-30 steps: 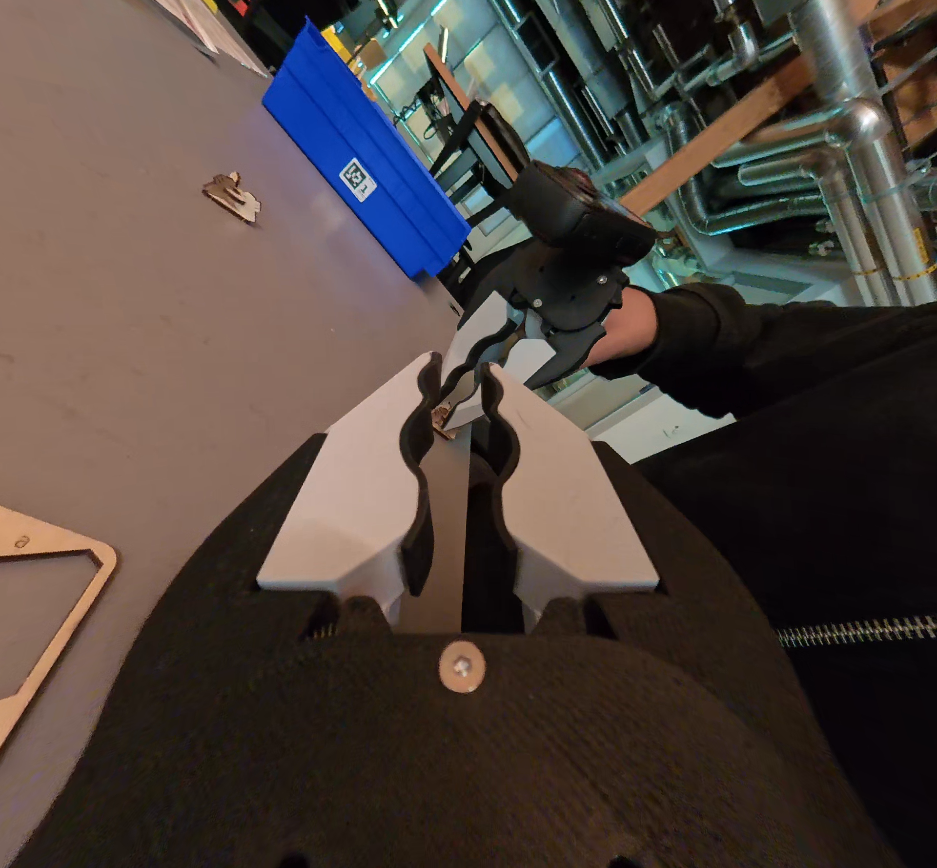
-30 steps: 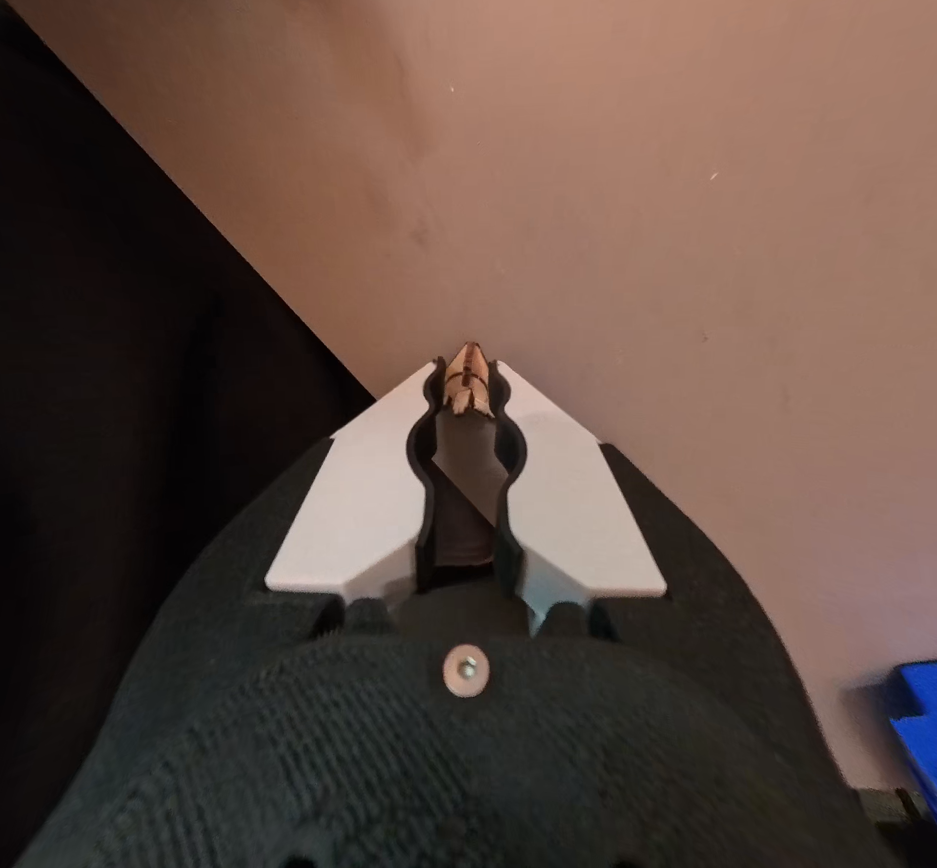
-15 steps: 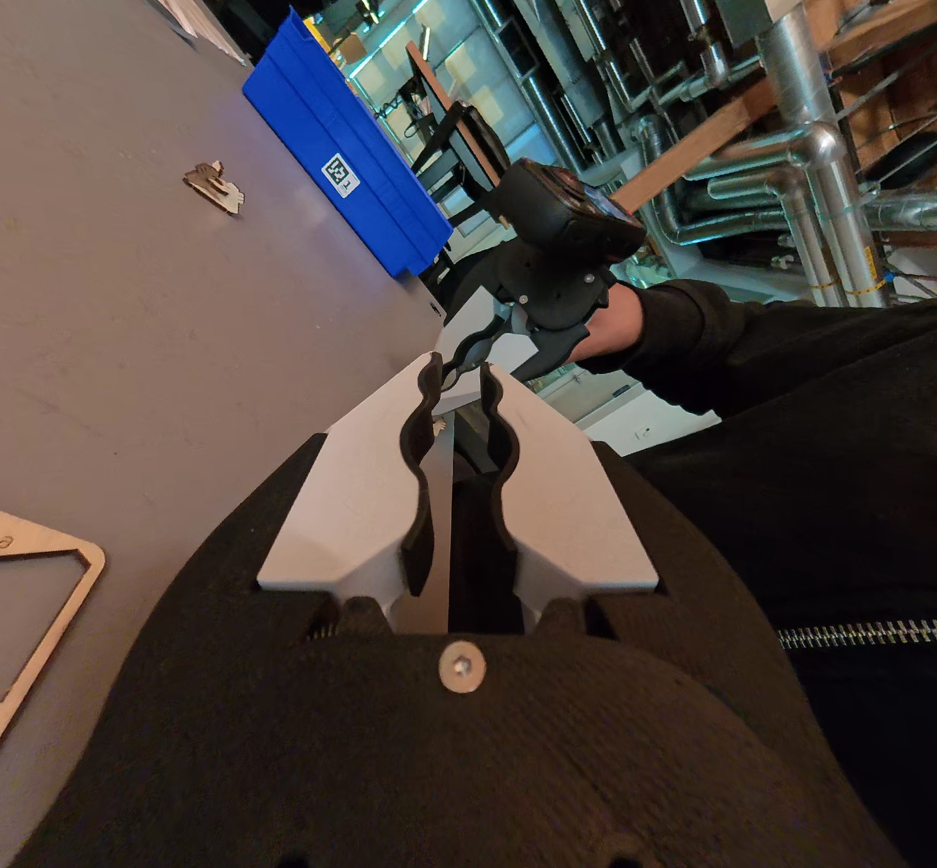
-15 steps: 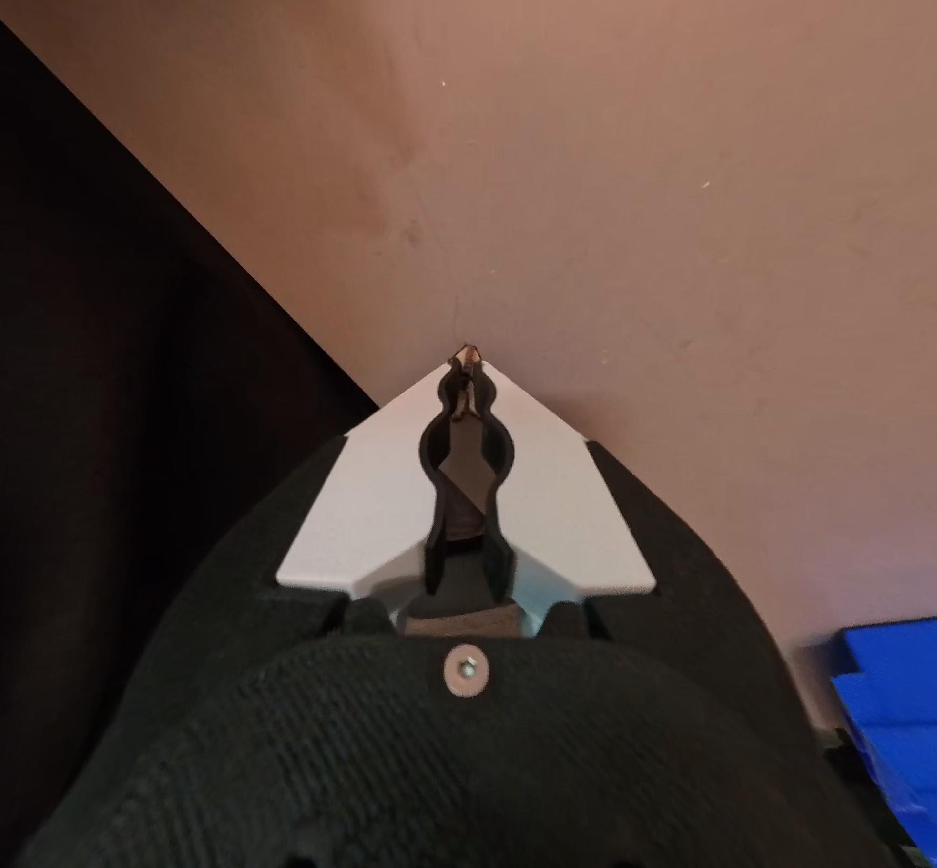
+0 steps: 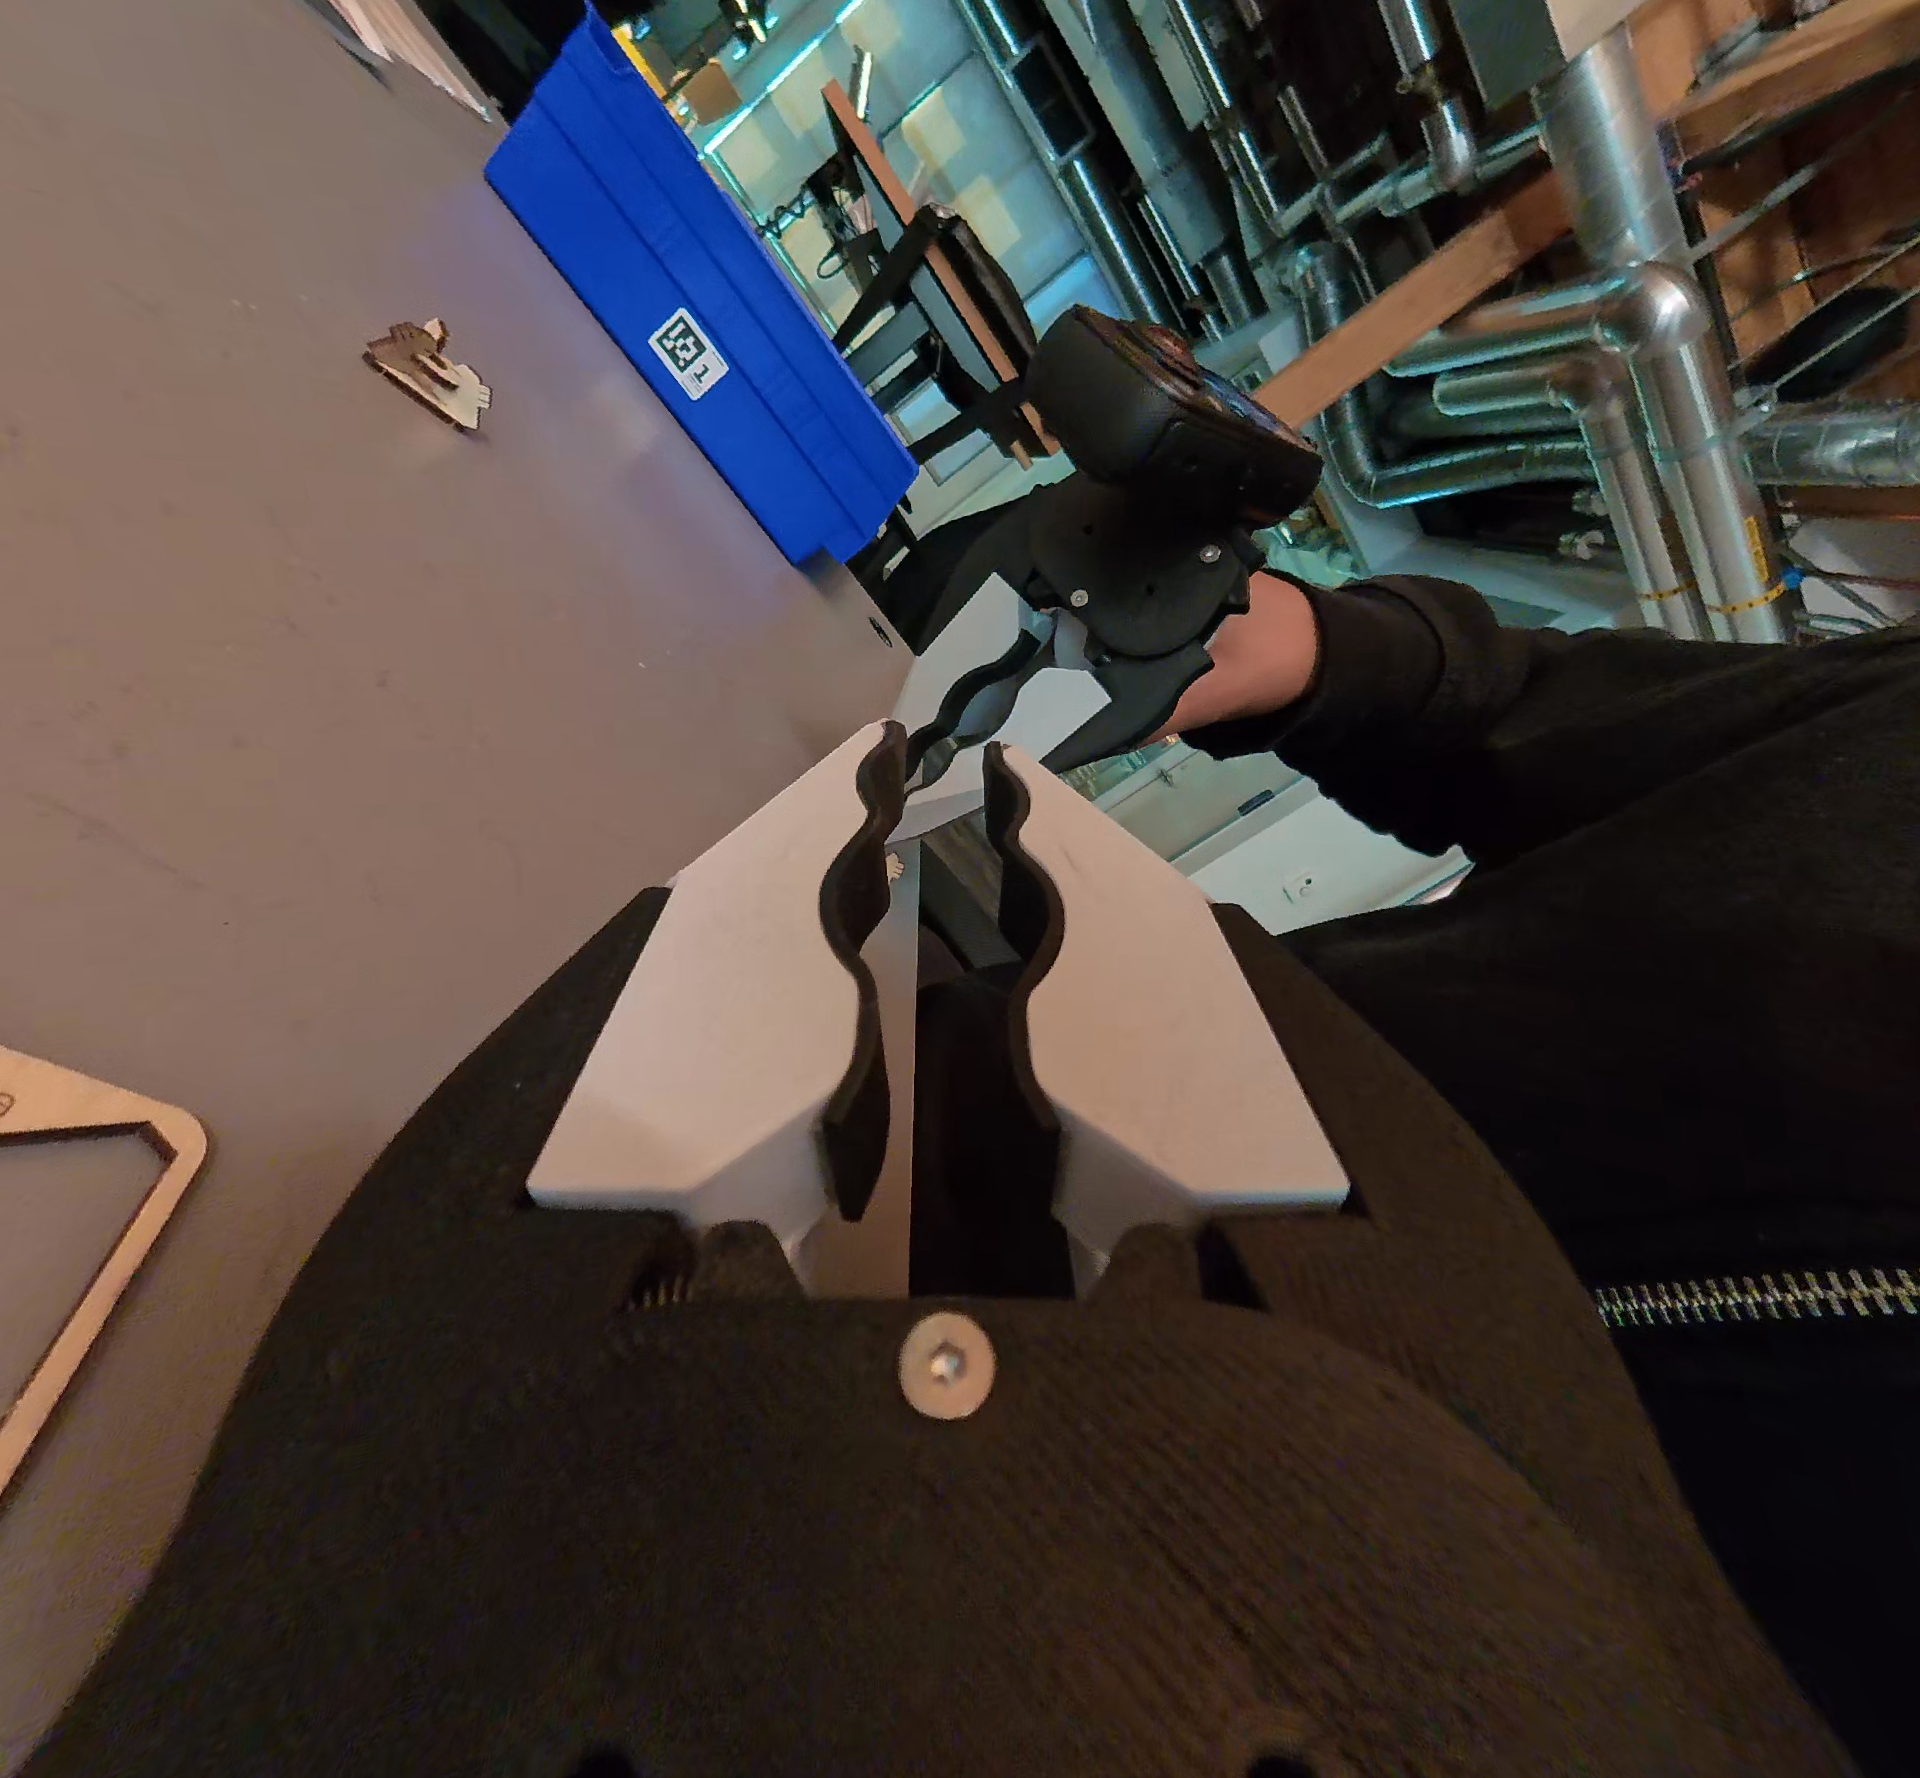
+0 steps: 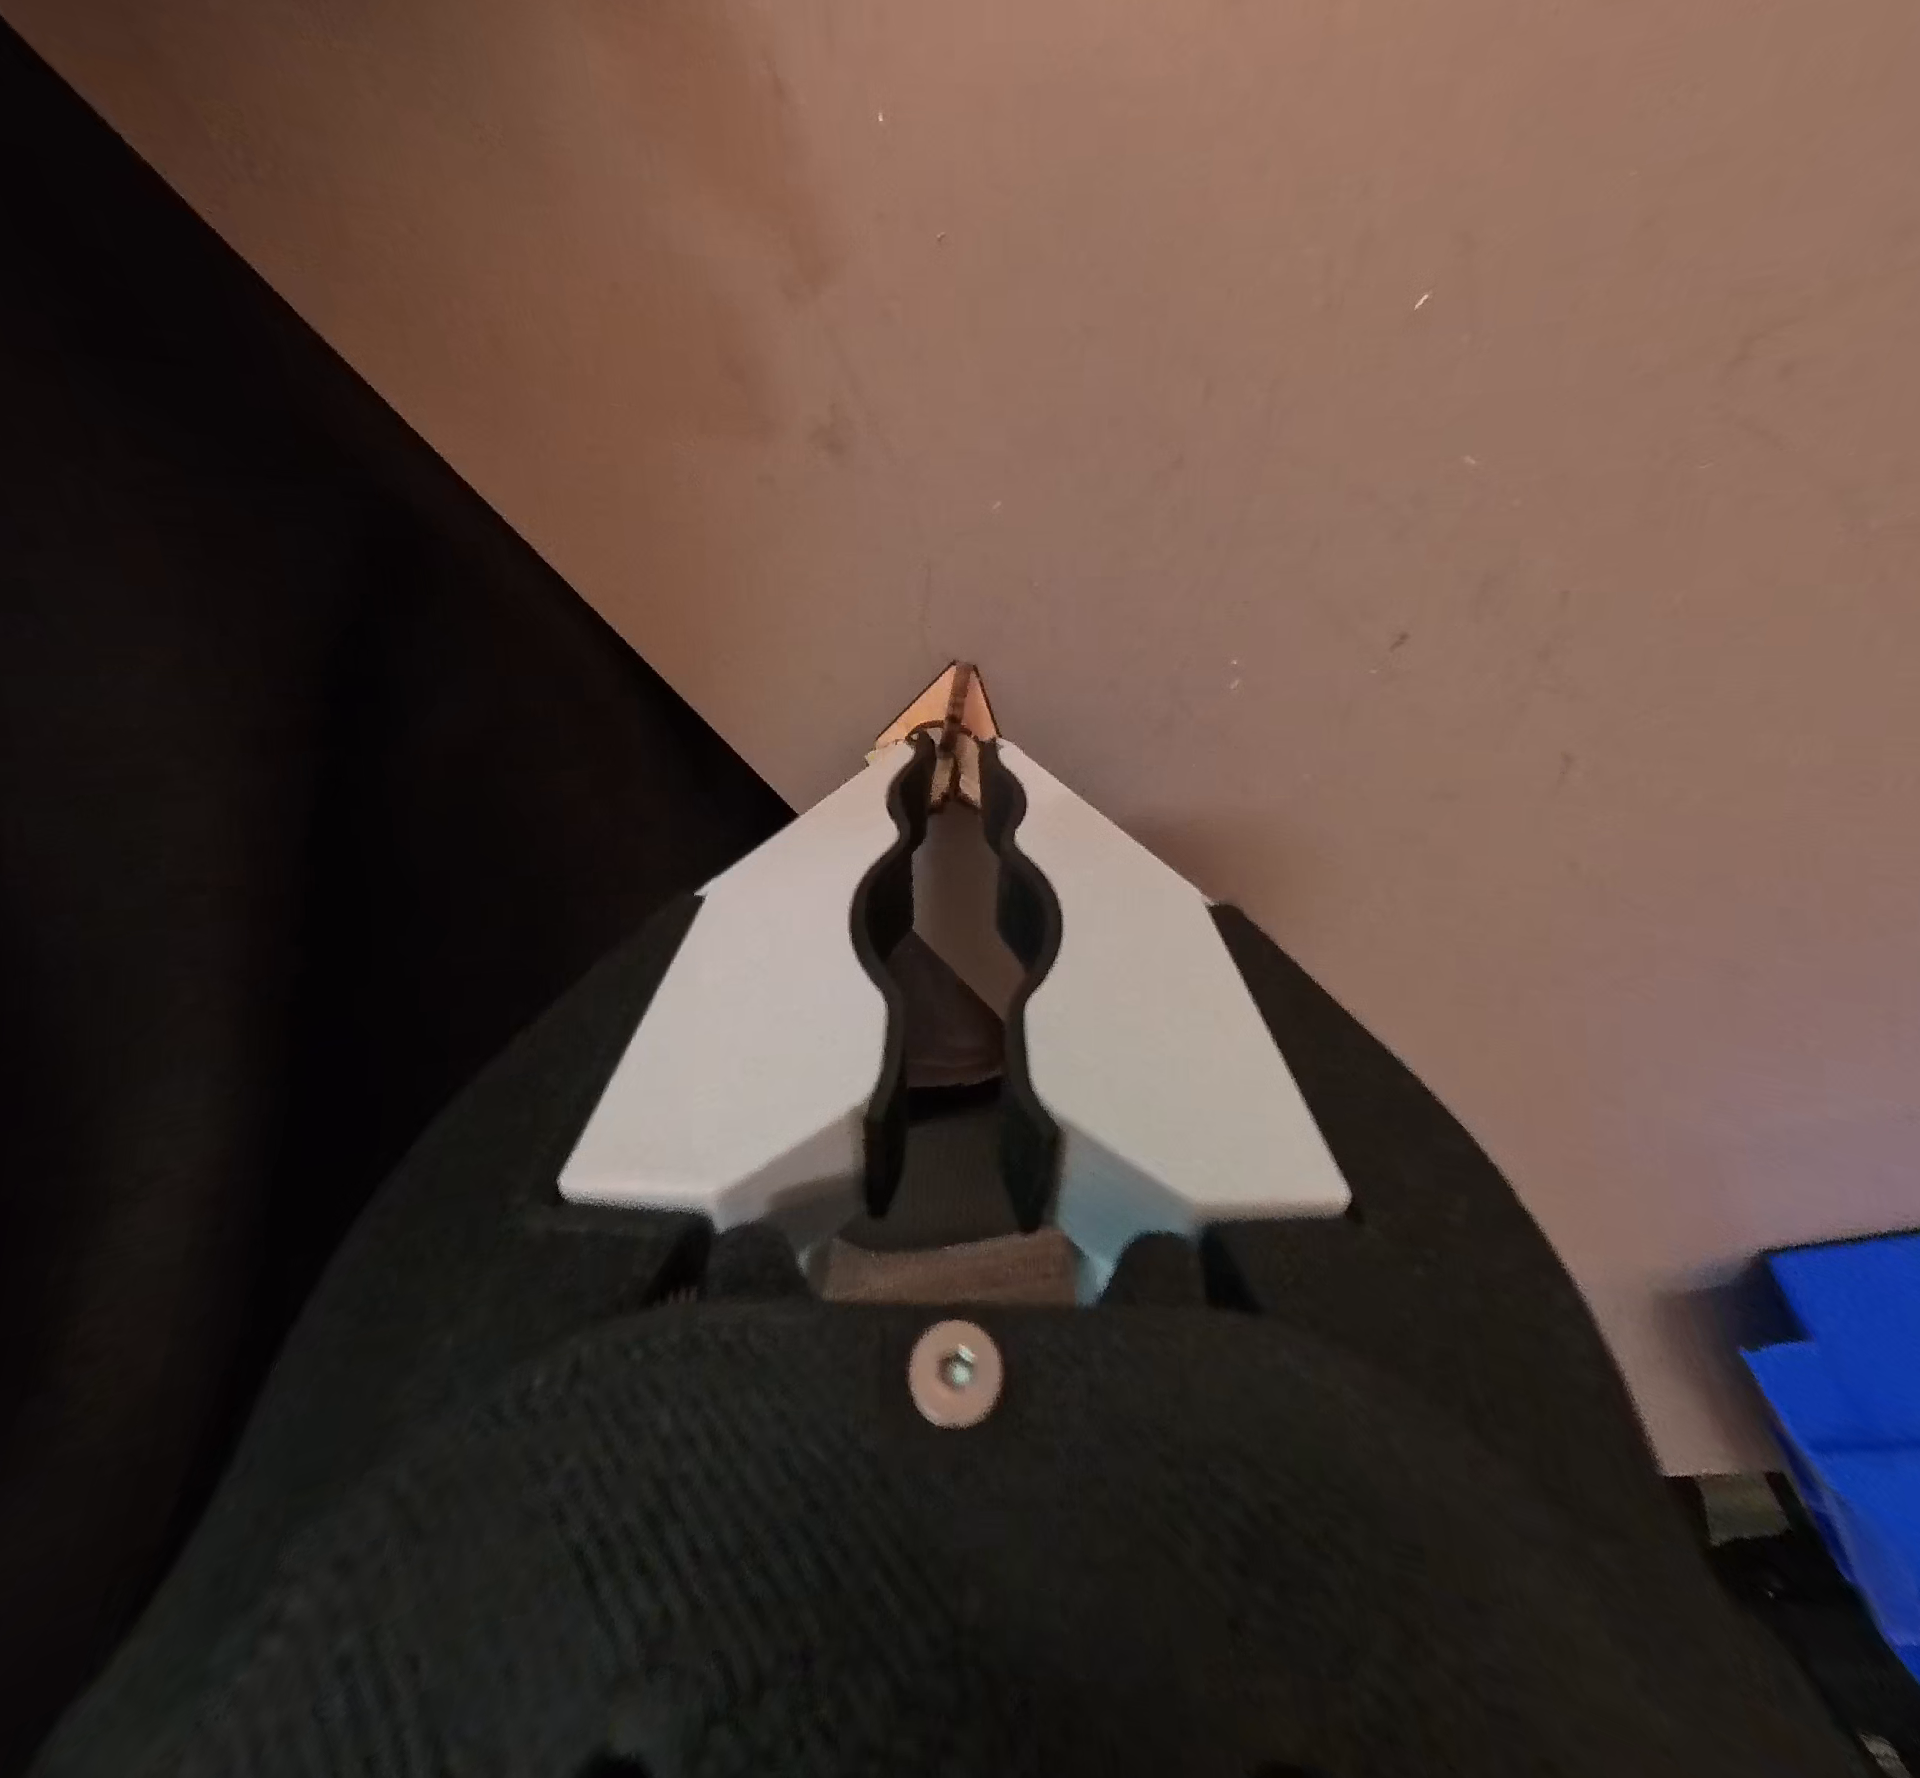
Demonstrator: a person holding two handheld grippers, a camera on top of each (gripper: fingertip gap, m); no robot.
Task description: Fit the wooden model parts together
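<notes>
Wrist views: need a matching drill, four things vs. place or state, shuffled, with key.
Things:
1. blue bin
2. wooden frame
3. right gripper
4. left gripper

Places/states:
A. fingers apart, gripping nothing
B. on the table, white sticker on its side
C. pinching a small wooden piece
D. flat on the table, cut off by the left edge of the picture

Pairs: 1-B, 2-D, 3-C, 4-A

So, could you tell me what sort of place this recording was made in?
Probably a workshop or lab in an industrial building: bare metal pipes and ducts run overhead, a blue storage bin sits on the grey worktable, and thin wooden cut-out pieces lie on it.
</notes>
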